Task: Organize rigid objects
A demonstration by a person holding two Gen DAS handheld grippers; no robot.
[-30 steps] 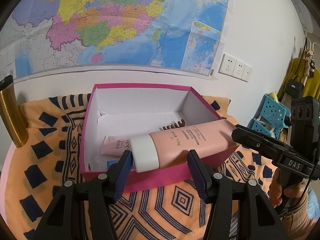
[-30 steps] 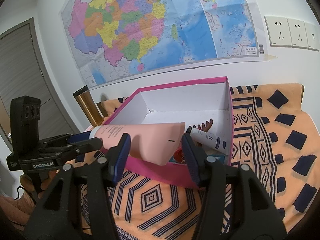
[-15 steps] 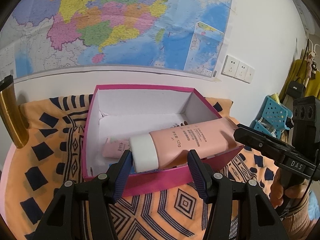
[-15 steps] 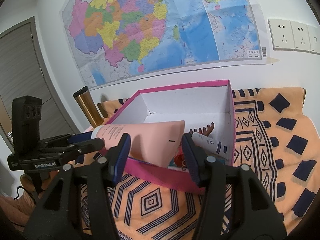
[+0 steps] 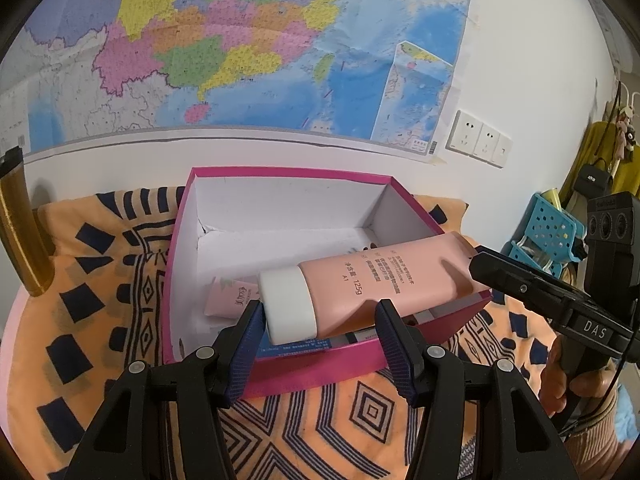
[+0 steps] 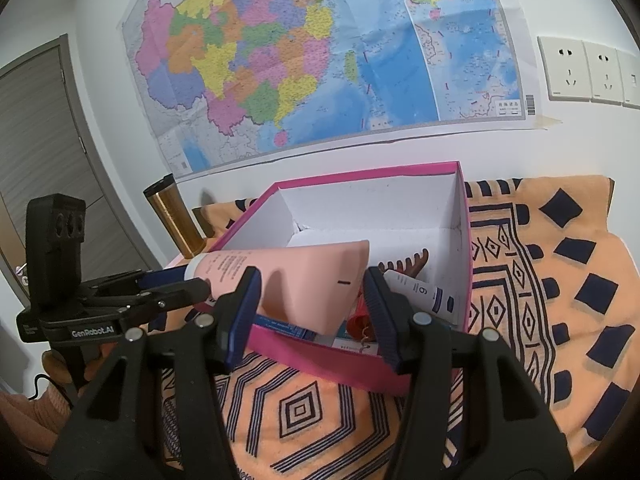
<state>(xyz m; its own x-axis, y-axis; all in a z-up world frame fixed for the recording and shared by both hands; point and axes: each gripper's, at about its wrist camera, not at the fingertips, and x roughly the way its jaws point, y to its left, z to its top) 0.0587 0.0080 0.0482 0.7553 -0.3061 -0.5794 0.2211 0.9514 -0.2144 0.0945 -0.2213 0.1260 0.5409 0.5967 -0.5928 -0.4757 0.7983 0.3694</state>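
Your left tongs (image 5: 318, 320) pinch the white cap end of the pink tube (image 5: 372, 284), and your right tongs (image 6: 308, 292) pinch its flat crimped end. The tube hangs level over the front of the open pink box (image 5: 280, 372), which sits on the orange patterned cloth (image 6: 560, 280).

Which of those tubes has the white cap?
The big pink tube, held over the pink box. The small pink tube and white tube lie inside.

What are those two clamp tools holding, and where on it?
Both hold one large pink plastic tube: the left gripper at its white cap end, the right gripper at its flat crimped end.
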